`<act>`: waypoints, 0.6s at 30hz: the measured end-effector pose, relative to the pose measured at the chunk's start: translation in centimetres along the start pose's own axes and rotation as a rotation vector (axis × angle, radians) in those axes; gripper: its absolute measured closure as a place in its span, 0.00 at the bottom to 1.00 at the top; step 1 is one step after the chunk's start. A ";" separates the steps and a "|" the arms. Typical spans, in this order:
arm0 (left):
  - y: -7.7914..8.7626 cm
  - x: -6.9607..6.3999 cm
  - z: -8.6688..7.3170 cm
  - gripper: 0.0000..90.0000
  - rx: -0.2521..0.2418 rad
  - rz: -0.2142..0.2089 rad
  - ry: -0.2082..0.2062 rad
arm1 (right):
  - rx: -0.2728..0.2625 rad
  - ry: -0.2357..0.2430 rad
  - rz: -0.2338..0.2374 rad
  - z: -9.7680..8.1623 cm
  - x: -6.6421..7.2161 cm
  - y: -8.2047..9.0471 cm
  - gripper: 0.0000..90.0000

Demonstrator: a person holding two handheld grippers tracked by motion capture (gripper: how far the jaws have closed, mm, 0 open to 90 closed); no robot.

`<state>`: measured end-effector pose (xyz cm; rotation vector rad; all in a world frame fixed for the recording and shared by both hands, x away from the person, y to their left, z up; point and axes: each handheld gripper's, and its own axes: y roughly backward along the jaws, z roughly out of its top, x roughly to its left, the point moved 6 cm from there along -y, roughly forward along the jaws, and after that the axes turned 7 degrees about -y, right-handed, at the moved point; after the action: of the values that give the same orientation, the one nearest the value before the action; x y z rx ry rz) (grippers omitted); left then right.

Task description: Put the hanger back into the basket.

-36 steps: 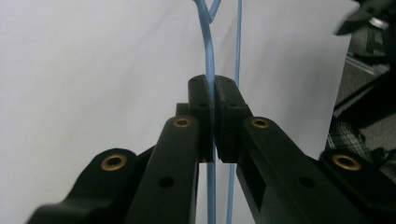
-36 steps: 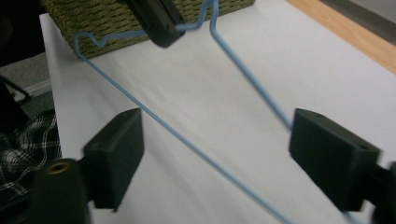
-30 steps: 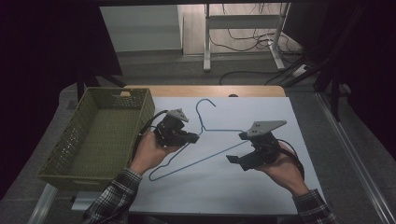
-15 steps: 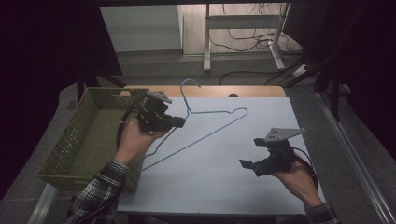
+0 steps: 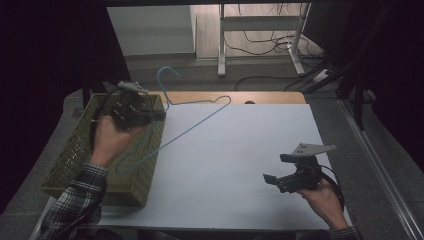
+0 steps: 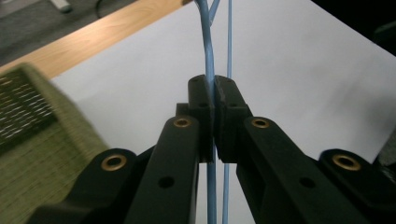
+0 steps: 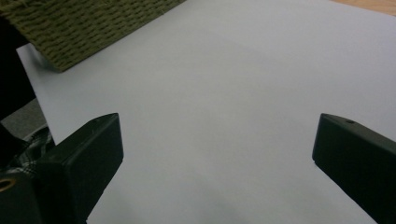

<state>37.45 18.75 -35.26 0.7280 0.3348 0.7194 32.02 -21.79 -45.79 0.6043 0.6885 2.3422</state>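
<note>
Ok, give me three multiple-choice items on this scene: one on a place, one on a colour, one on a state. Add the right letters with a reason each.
1. Where on the table is the olive-green woven basket?
A. at the left edge
B. at the right edge
C. in the middle of the white sheet

2. What colour is the thin wire coat hanger?
A. red
B. light blue
C. black

3. How is the right hand-held gripper?
A. shut on the hanger
B. shut on the basket rim
C. open, with nothing between its jaws

Answers:
1 A, the high view shows it along the table's left side.
2 B, the wire reads light blue where the left hand-held gripper clamps it.
3 C, the right gripper view shows its jaws wide apart over the bare white sheet.
</note>
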 end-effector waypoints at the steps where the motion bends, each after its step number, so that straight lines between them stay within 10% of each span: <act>1: 0.4 0.4 -0.3 0.97 0.000 0.012 0.006 | -0.002 -0.002 -0.007 -0.2 -0.1 0.0 0.02; 18: 5.2 7.6 -6.3 0.97 -0.008 0.191 0.127 | 0.006 -0.028 -0.039 -2.9 -0.4 0.5 0.00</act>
<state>37.13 29.83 -36.38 0.7143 0.3809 0.9496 30.44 -23.36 -47.81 0.6199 0.6882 2.2928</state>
